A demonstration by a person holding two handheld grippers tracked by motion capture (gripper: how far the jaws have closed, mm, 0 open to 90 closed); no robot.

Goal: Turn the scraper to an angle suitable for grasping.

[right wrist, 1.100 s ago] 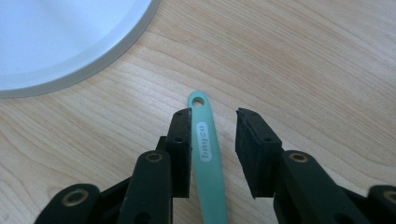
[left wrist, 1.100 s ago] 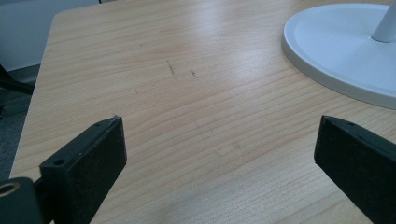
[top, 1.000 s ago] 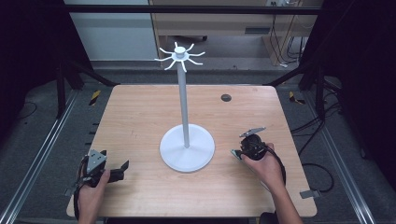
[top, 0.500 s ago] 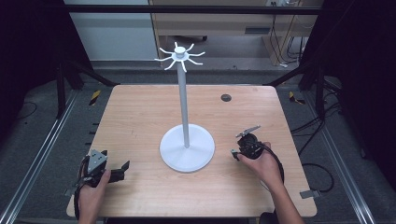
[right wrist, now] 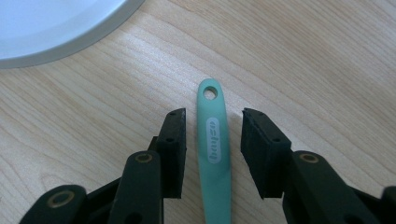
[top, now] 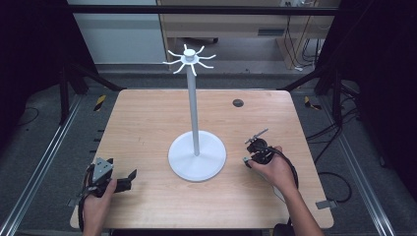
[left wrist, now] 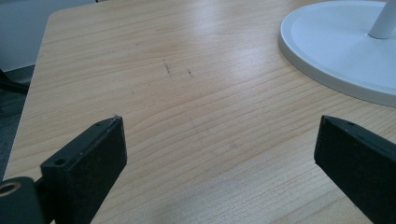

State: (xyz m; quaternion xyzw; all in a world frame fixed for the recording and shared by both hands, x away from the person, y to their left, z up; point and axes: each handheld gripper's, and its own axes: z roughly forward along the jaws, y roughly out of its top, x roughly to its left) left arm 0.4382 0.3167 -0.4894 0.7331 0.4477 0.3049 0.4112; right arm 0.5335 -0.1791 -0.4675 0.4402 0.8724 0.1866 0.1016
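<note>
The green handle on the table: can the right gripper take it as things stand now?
Probably yes. The green handle lies flat between the right gripper's jaws, which have just been closing, with small gaps on both sides and nothing in between.

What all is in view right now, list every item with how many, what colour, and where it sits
Stand with hooked top: one, white, round base at the table's middle, pole upright.
Utensil handle: one, mint green with a hanging hole at its tip and a pale label, lying flat on the table between the right gripper's jaws, gaps on both sides.
Round grommet: one, dark, set in the tabletop toward the far right.
Table: one, light wood.
Left gripper: one, black, near left corner, jaws wide apart with nothing between them.
Right gripper: one, black, right of the stand's base; its jaws have just been closing slightly around the handle, not pressing it.
Hands: two, one on each gripper.
</note>
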